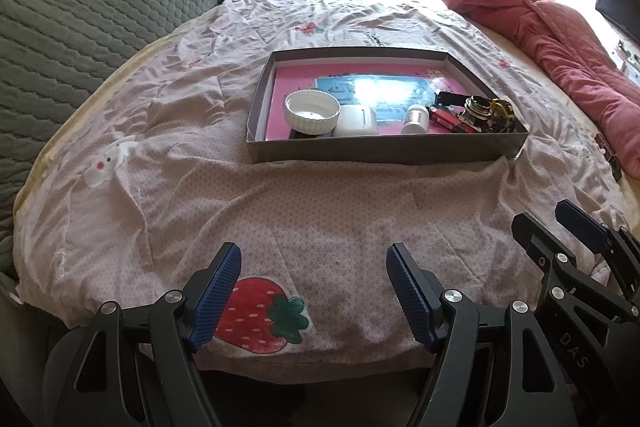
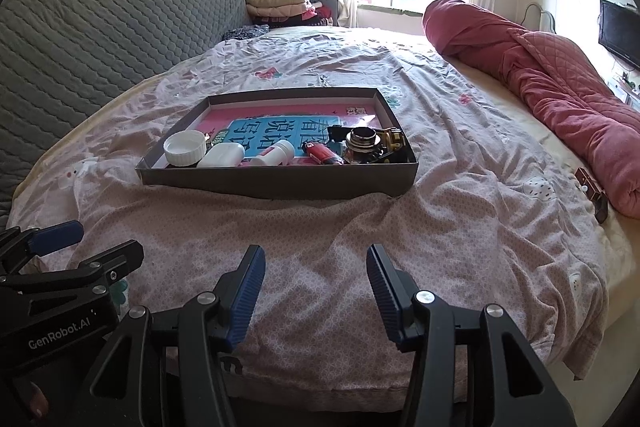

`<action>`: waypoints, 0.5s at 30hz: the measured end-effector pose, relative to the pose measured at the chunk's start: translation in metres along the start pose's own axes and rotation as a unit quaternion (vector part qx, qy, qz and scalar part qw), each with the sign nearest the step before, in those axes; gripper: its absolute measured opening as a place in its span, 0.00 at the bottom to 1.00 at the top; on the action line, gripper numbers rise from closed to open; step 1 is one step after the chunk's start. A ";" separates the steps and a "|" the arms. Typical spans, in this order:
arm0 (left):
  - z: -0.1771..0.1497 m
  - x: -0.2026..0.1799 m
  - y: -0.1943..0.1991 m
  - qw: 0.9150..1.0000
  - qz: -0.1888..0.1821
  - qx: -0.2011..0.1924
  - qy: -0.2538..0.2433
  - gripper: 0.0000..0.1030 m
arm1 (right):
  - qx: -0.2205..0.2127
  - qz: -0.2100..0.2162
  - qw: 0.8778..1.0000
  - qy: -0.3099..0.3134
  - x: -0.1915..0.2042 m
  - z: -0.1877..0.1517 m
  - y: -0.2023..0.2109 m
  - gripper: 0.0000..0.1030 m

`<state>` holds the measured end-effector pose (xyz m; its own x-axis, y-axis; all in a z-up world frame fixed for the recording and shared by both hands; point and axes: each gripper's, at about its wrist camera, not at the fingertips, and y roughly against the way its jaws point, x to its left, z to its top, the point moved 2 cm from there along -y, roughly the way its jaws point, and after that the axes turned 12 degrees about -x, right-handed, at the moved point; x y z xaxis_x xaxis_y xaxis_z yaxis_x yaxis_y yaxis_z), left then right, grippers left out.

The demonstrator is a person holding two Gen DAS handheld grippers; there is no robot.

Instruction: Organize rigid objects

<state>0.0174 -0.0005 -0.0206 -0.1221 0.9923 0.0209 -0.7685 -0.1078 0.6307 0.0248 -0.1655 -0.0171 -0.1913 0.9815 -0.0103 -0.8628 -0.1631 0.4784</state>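
Observation:
A shallow grey box [image 1: 380,149] [image 2: 280,183] sits on the bed and holds several small items along its near wall: a white ribbed lid [image 1: 312,111] [image 2: 185,147], a white case [image 1: 356,121] [image 2: 222,154], a small white bottle [image 1: 416,119] [image 2: 276,157], a red lighter [image 1: 452,121] [image 2: 324,154] and a metal and yellow piece [image 1: 488,111] [image 2: 372,143]. My left gripper [image 1: 314,291] is open and empty over the bed's near edge. My right gripper [image 2: 316,291] is open and empty beside it. Each shows in the other's view, the right [image 1: 560,227] and the left [image 2: 96,243].
A pink patterned sheet [image 1: 320,219] covers the bed. A grey quilted headboard [image 1: 80,15] stands at the left. A rolled red quilt [image 2: 560,87] lies along the right side, with a small dark object [image 2: 592,191] near it. Folded clothes [image 2: 276,5] lie at the back.

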 end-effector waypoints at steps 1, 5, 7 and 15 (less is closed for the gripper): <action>0.000 0.000 0.000 1.000 0.000 0.000 0.001 0.74 | 0.000 0.000 1.000 0.000 0.000 0.000 0.000 0.51; 0.000 0.001 -0.001 1.000 0.001 0.001 0.002 0.74 | -0.001 -0.001 1.000 -0.001 0.000 0.000 0.000 0.51; -0.001 0.002 -0.001 1.000 0.001 0.003 0.002 0.74 | -0.003 -0.001 1.000 -0.001 -0.001 0.000 0.000 0.51; -0.001 0.004 -0.002 1.000 0.005 0.004 0.002 0.74 | -0.004 -0.002 1.000 -0.001 -0.003 0.000 0.001 0.51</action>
<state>0.0182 0.0036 -0.0230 -0.1328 0.9909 0.0238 -0.7623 -0.1174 0.6365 0.0247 -0.1683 -0.0163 -0.1862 0.9825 -0.0109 -0.8676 -0.1592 0.4710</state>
